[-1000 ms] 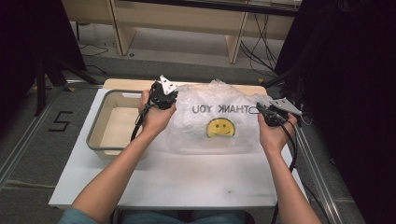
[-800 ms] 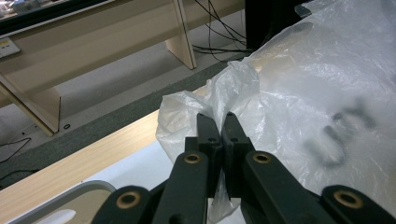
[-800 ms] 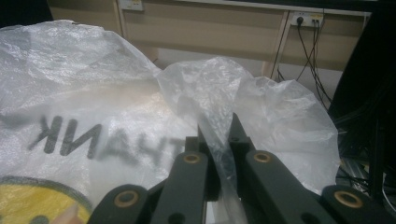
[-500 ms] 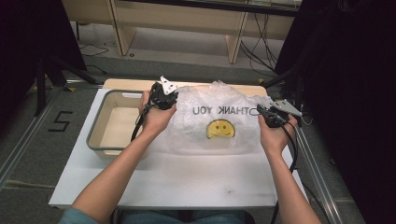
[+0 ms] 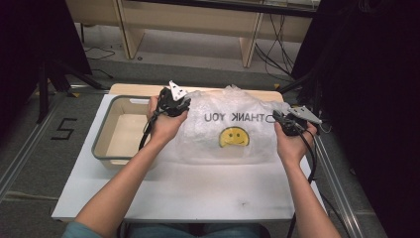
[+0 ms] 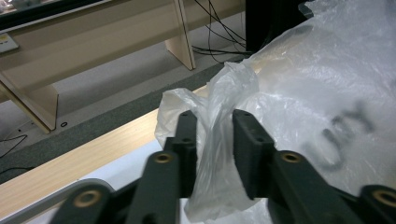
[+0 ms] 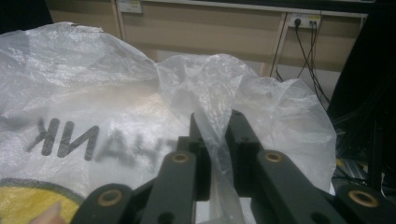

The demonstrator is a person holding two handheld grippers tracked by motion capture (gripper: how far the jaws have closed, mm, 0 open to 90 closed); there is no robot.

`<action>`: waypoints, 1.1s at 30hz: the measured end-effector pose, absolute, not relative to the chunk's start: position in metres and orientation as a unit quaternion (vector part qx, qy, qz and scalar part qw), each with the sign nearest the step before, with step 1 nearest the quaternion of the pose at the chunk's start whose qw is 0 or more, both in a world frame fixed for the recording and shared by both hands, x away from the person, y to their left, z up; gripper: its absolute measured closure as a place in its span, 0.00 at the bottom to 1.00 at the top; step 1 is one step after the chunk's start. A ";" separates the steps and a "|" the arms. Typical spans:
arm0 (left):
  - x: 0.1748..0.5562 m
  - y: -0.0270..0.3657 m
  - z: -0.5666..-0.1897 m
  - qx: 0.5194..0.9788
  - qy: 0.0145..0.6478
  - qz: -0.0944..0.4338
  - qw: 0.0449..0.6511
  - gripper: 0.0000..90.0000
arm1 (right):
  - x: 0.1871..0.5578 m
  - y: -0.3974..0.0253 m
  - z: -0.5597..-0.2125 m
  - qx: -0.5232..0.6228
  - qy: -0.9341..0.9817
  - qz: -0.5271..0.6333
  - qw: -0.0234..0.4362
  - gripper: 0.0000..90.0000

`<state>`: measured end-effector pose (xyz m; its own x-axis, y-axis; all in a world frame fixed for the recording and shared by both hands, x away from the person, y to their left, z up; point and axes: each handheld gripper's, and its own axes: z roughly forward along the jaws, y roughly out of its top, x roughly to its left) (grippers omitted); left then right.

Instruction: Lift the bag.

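Nearest to us in the high view, our two forearms come up over the white table [image 5: 198, 193], whose near part is bare. Our left hand [image 5: 166, 126] grips the left gripper [image 5: 179, 101] at the left upper corner of the clear plastic bag [image 5: 233, 129], and our right hand [image 5: 292, 146] grips the right gripper [image 5: 271, 118] at the bag's right upper corner.

In the left gripper view, our left gripper [image 6: 215, 130] has its two black jaws drawn in on a gathered twist of the bag's film [image 6: 222, 140], which runs up between them and bunches above the tips. In the right gripper view, our right gripper [image 7: 214, 128] is likewise pinched on a fold of the bag [image 7: 212, 93], the film pressed between the jaws.

The bag lies spread across the middle and back of the table, its "THANK YOU" lettering [image 5: 233, 118] and yellow smiley face [image 5: 234, 136] turned up and reading reversed from our side. Just left of the bag sits a shallow grey-rimmed tray [image 5: 101, 134].

Beyond the table's far wooden edge we see grey floor, cables and pale wooden furniture legs [image 5: 247, 47].
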<state>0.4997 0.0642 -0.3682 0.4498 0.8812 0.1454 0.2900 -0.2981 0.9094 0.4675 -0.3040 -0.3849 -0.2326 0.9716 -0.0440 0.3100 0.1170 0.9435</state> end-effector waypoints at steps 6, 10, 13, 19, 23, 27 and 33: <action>0.496 0.068 -0.363 0.721 0.406 0.335 0.450 0.56 | 0.464 -0.307 -0.381 0.497 0.639 0.453 0.373 0.74; 0.496 0.072 -0.362 0.714 0.412 0.346 0.448 0.45 | 0.463 -0.310 -0.379 0.494 0.637 0.464 0.366 0.61; 0.495 0.074 -0.360 0.706 0.417 0.350 0.453 0.41 | 0.462 -0.312 -0.377 0.490 0.632 0.469 0.375 0.51; 0.492 0.073 -0.357 0.704 0.413 0.353 0.458 0.38 | 0.458 -0.314 -0.371 0.476 0.621 0.480 0.396 0.39; 0.489 0.072 -0.357 0.709 0.410 0.347 0.458 0.37 | 0.456 -0.314 -0.371 0.469 0.627 0.480 0.395 0.36; 0.485 0.072 -0.357 0.715 0.405 0.339 0.458 0.37 | 0.451 -0.315 -0.370 0.459 0.632 0.487 0.390 0.34; 0.479 0.073 -0.361 0.720 0.400 0.335 0.457 0.37 | 0.442 -0.316 -0.373 0.449 0.639 0.495 0.380 0.33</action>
<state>0.4793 0.0733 -0.3609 0.4549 0.8828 0.1171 0.2704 -0.2622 0.9264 0.4423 -0.3158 -0.3733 -0.3072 0.9508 -0.0409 0.1977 0.1058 0.9745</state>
